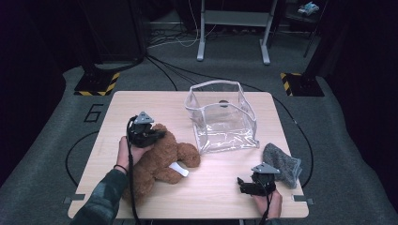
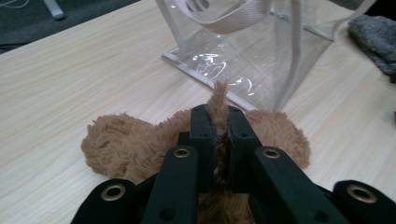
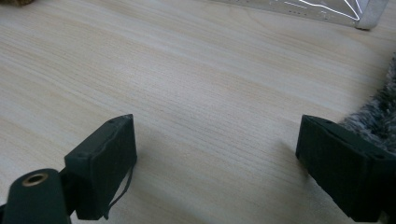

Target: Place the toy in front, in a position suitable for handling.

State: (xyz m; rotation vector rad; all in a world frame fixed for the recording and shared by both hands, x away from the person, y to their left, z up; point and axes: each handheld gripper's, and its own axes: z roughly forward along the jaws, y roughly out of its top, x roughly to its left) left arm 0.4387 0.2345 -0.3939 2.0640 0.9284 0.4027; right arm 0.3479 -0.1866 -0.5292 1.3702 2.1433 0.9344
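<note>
On table point(image 1: 220, 183) | left claw point(image 2: 218, 122) pinching teddy bear point(image 1: 157, 161) fur

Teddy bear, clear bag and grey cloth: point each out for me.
teddy bear point(image 1: 155, 164), high view, on its brown belly.
clear bag point(image 1: 225, 136), high view, on its front wall.
grey cloth point(image 1: 283, 163), high view, on the middle of the fuzzy fabric.

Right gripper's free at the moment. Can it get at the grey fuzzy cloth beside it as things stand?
Probably yes. The right gripper rests on the table with its jaws wide open and nothing between them, and the grey fuzzy cloth lies right beside it, brushing one jaw. Nothing stands between them.
</note>
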